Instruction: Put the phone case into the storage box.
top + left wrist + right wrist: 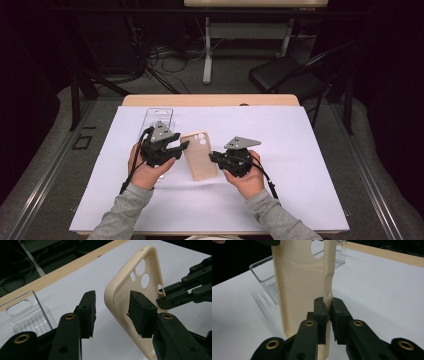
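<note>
A cream phone case [199,155] with camera holes is held tilted above the white sheet, between my two grippers. My right gripper [327,307] is shut on one long side wall of the case [304,282]. In the left gripper view, the left gripper [113,308] straddles the opposite side wall of the case [125,282]. One pad sits inside the shell and the other stands clear outside it, so the jaws are open. From above, the left gripper [181,146] is at the case's left edge and the right gripper [214,157] at its right.
A clear plastic tray [156,120] lies on the white sheet [300,150] just behind my left hand. The wooden table edge [210,100] runs along the far side. Beyond it stand a black folding chair [285,75] and floor cables.
</note>
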Motion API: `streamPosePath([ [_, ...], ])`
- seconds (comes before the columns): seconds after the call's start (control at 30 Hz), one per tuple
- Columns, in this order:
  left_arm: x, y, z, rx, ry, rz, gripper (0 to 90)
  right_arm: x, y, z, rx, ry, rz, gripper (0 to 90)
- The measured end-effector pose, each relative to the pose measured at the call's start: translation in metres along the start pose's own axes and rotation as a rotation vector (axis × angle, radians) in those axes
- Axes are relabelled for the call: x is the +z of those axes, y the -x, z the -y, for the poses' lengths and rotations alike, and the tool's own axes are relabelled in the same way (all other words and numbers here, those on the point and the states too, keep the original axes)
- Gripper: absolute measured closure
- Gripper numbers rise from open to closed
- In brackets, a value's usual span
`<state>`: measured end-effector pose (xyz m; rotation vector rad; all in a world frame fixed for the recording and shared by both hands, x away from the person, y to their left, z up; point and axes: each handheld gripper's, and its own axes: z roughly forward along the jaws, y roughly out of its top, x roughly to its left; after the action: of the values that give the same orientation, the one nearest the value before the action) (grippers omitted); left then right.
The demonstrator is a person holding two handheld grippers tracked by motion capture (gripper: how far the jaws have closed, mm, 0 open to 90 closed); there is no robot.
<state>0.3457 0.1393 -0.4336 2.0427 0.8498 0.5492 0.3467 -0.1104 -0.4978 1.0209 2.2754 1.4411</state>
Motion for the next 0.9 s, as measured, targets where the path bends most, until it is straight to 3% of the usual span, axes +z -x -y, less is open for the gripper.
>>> streamPosePath([
  [0.1, -0.0009, -0.0002, 0.0001, -0.014, 0.001, 0.004, 60.9, 0.0006, -0.0004, 0.0003, -0.004, -0.001, 0.000, 83.0],
  [0.9, -0.0022, 0.0025, 0.0004, -0.006, -0.015, -0.039, 73.5, 0.0031, -0.0043, 0.0023, -0.015, -0.013, -0.004, 83.0],
])
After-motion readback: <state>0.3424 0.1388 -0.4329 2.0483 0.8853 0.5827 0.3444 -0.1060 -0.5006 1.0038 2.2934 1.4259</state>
